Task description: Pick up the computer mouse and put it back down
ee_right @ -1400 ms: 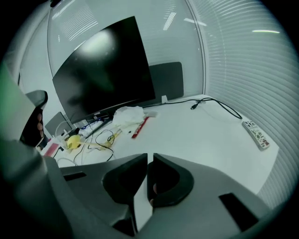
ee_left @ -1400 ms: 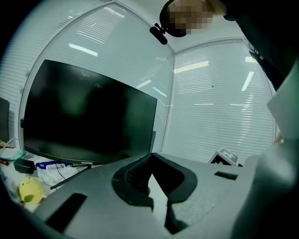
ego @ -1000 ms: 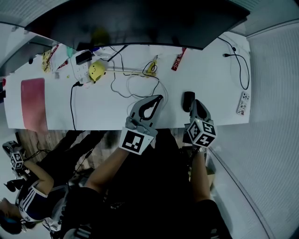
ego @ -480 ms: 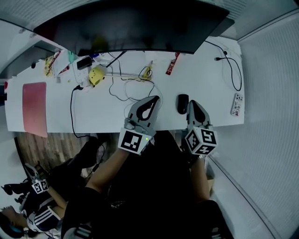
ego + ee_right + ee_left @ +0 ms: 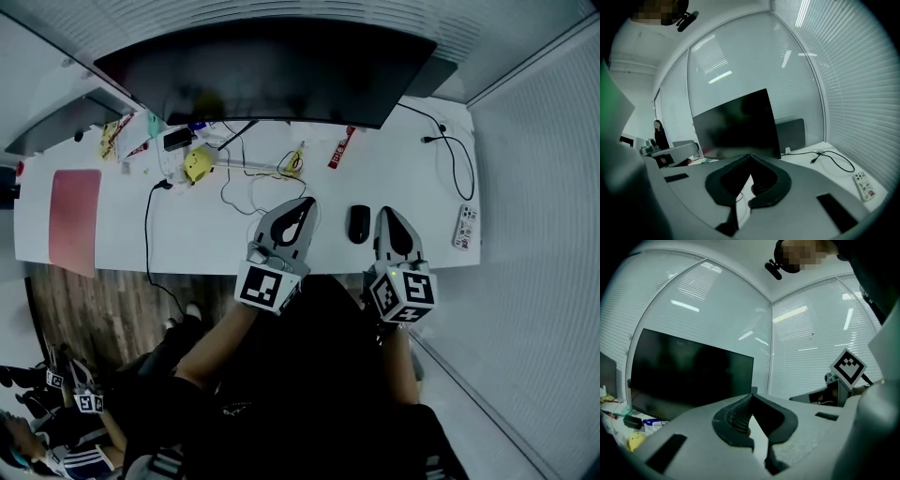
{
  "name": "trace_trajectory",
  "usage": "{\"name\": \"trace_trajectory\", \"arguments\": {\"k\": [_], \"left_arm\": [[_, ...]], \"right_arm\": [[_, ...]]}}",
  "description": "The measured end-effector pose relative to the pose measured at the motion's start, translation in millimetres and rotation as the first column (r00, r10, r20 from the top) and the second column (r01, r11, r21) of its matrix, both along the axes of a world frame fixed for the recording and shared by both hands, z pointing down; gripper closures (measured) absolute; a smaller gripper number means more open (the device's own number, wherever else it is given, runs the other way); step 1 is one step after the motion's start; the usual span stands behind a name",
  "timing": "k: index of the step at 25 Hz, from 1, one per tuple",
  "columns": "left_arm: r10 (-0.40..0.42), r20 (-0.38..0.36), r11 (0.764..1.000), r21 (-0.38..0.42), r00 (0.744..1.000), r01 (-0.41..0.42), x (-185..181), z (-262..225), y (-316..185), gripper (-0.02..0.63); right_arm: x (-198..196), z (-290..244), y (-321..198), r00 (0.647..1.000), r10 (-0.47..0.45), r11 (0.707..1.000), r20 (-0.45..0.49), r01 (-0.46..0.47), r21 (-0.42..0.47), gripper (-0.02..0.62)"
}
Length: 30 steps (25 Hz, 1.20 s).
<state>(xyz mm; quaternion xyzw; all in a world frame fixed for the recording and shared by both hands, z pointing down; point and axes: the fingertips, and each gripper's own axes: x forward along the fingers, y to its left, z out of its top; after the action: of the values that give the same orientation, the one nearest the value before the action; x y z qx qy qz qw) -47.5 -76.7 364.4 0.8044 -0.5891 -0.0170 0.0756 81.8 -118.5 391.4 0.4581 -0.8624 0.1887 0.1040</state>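
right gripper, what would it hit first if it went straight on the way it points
Likely the bare desk, then the monitor; depth is unclear. The right gripper, shut and empty, points past the mouse, which lies to its left.

Mouse (image 5: 358, 224) on desk (image 5: 412, 183): left gripper (image 5: 306, 201) at its 9 o'clock, right gripper (image 5: 385, 212) at 3, monitor (image 5: 272, 75) at 12.

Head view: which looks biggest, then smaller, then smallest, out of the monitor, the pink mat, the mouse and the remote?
1. Monitor, by far the biggest.
2. Pink mat.
3. Mouse and remote: both tiny and about alike here, so I won't rank them.
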Motion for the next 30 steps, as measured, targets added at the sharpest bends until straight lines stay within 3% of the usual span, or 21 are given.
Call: {"name": "trace_trajectory", "arguments": {"k": [17,30], "left_arm": [[-0.055,0.021,0.996,0.075,0.998,0.054,9,-55,5,0.6],[-0.167,0.019,0.981,0.099,0.986,0.164,-18,-76,22,0.6]], "right_arm": [[9,-85,7,0.993,-0.094,0.985,0.078,0.081,0.153,0.596],[-32,-115,16,0.964,-0.251,0.951,0.086,0.229,0.21,0.597]]}}
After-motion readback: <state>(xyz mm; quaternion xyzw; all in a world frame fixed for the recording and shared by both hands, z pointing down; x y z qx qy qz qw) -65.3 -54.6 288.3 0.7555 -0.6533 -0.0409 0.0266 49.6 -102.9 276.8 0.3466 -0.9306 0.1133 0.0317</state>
